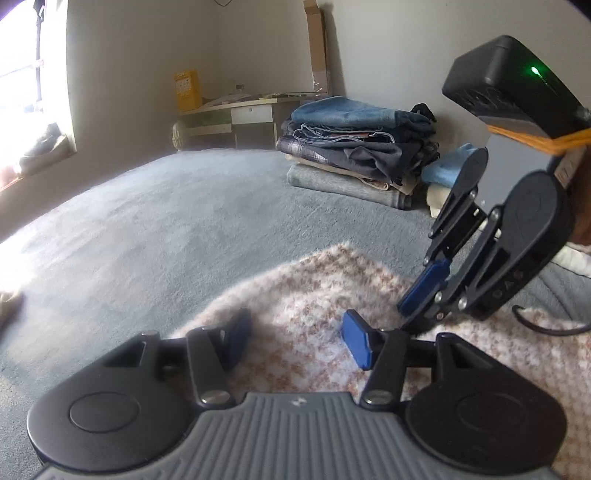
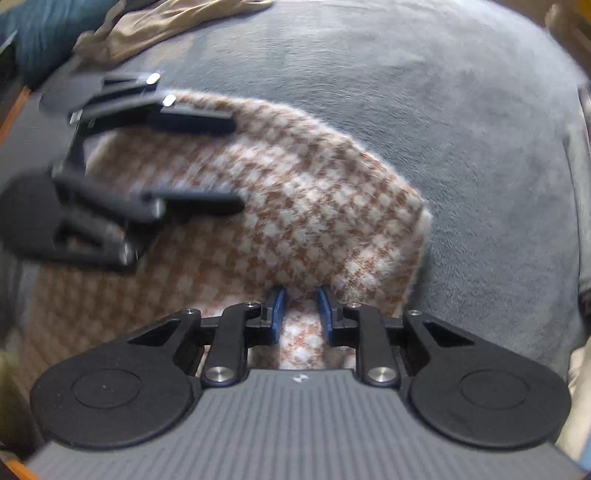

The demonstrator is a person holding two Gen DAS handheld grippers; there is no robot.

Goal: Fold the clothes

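A fluffy brown-and-white houndstooth garment (image 2: 295, 206) lies on the grey-blue blanket (image 2: 461, 129) of a bed. It also fills the near right of the left wrist view (image 1: 314, 288). My right gripper (image 2: 300, 310) points steeply down at its near edge, blue pads close together and shut on a ridge of the fabric. In the left wrist view, the right gripper (image 1: 406, 317) has its tips on the cloth. My left gripper (image 1: 299, 339) hovers open just over the garment, nothing pinched. From the right wrist, the left gripper (image 2: 236, 162) shows blurred at the left.
A stack of folded jeans and other clothes (image 1: 354, 147) stands at the back by the wall, with a light blue cloth (image 1: 447, 166) beside it. A desk (image 1: 240, 114) and a window are beyond the bed. A tan garment (image 2: 166, 22) lies crumpled at the far edge.
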